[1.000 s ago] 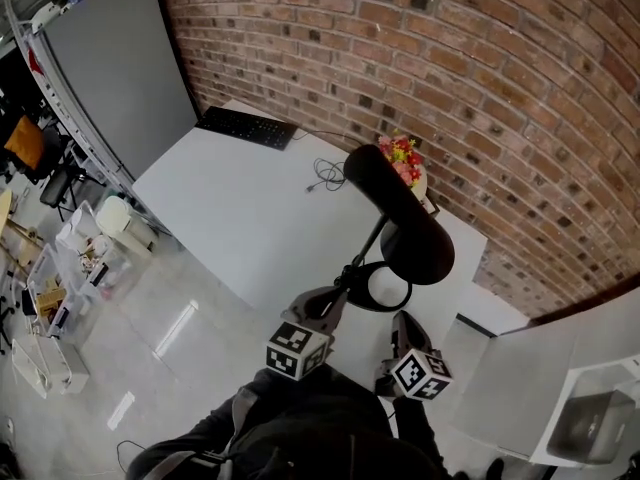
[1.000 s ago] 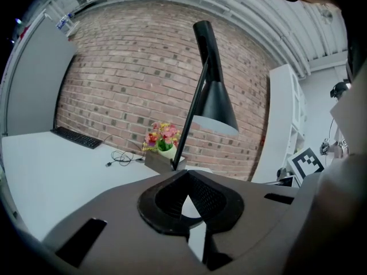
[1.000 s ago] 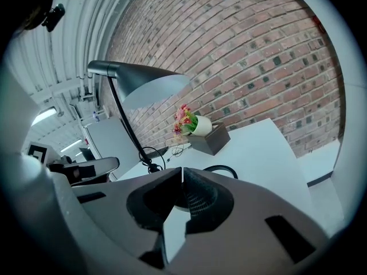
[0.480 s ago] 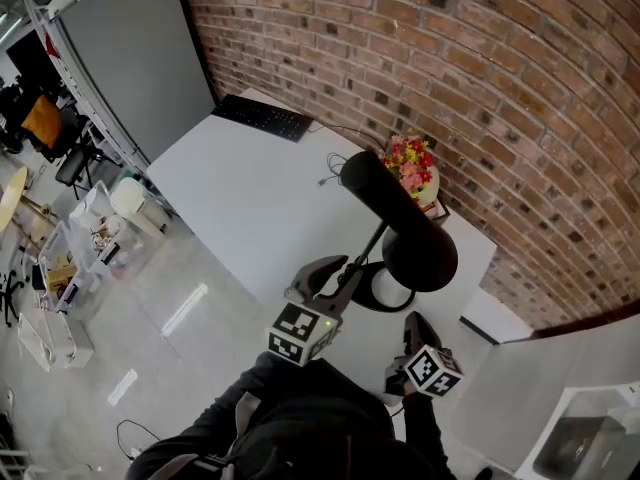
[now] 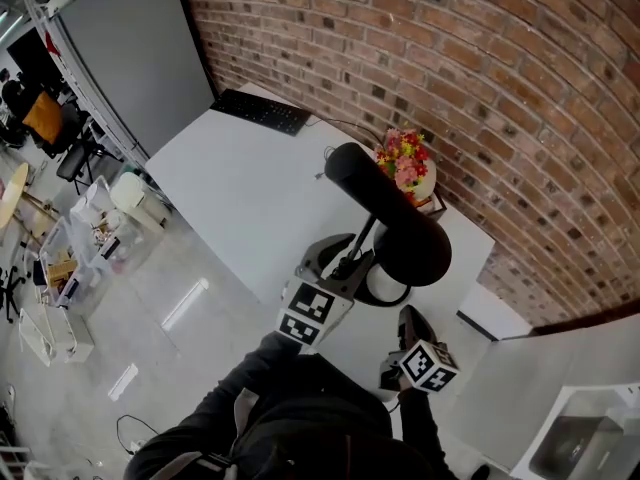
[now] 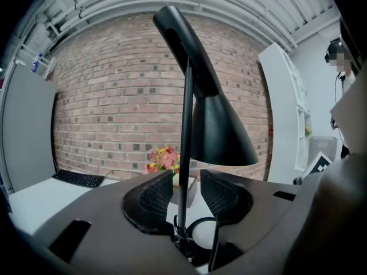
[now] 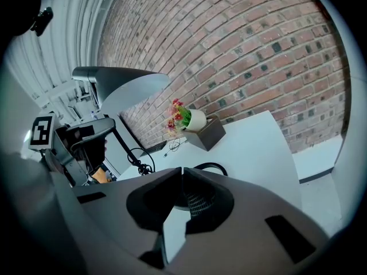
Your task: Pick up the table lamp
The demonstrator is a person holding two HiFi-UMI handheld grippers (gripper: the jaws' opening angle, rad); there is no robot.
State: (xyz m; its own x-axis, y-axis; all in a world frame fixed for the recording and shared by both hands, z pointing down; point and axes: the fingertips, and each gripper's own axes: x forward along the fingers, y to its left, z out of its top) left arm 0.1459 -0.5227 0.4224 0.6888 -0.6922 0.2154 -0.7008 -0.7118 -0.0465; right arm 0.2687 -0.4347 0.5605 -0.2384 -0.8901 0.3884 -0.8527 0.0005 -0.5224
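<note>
My left gripper (image 6: 186,195) has just been opening, jaws now wide either side of the stem of the table lamp (image 6: 221,130), which stands on the desk (image 5: 250,198), near edge. My right gripper (image 7: 181,182): closed, empty.

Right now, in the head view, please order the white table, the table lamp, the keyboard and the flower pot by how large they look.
1. white table
2. table lamp
3. keyboard and flower pot: about alike; the keyboard is longer but thinner and lies farther from the camera, so unranked.
</note>
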